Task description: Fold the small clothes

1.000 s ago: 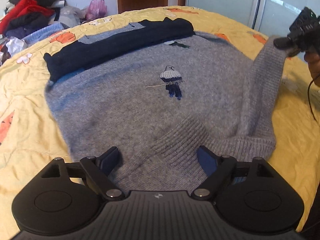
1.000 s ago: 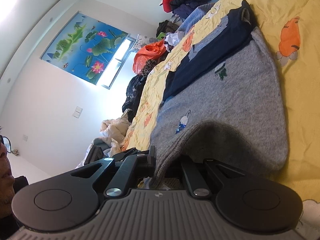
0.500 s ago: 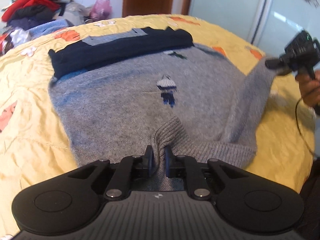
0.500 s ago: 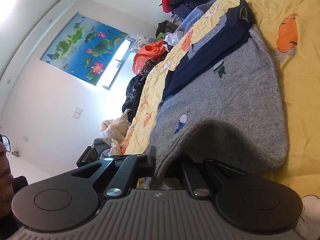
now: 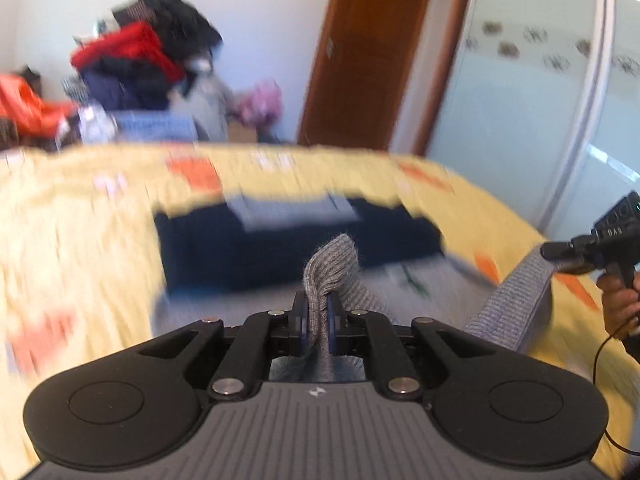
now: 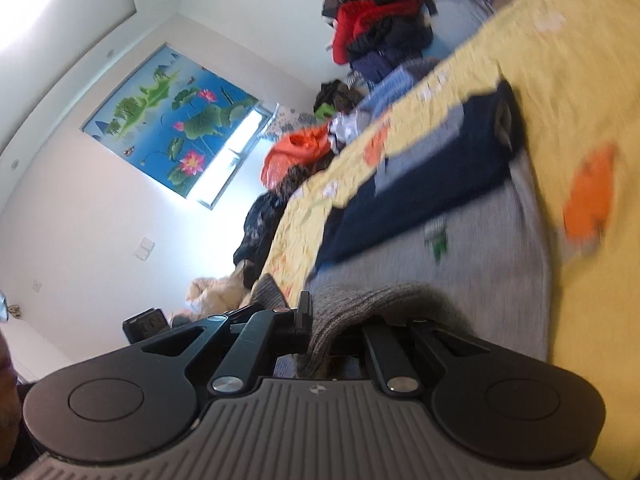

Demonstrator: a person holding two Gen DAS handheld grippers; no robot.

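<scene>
**A:** what's closest to the cameras?

**B:** The left gripper, matte black plastic with a ribbed grey body. Its jaws are pinched tight on a ribbed knit fold of the grey sweater, and that fold pokes up between the fingers like a floppy tongue, fuzzy at the edge. The right gripper is squeezed onto another thick ribbed bit of the same sweater, which bunches over the fingers so one of them is mostly hidden. From the left camera you can see the right one off at the side, a hand around its handle, sweater cloth stretched up to it.

**A:** and the rest of the sweater?

**B:** It lies on the yellow bedspread, spreading away from both grippers, fine flat knit, with a small green motif. At its far end a navy garment lies crosswise, blurry. Beyond the bed there's a clothes pile, a wooden door, and a lotus picture.
</scene>
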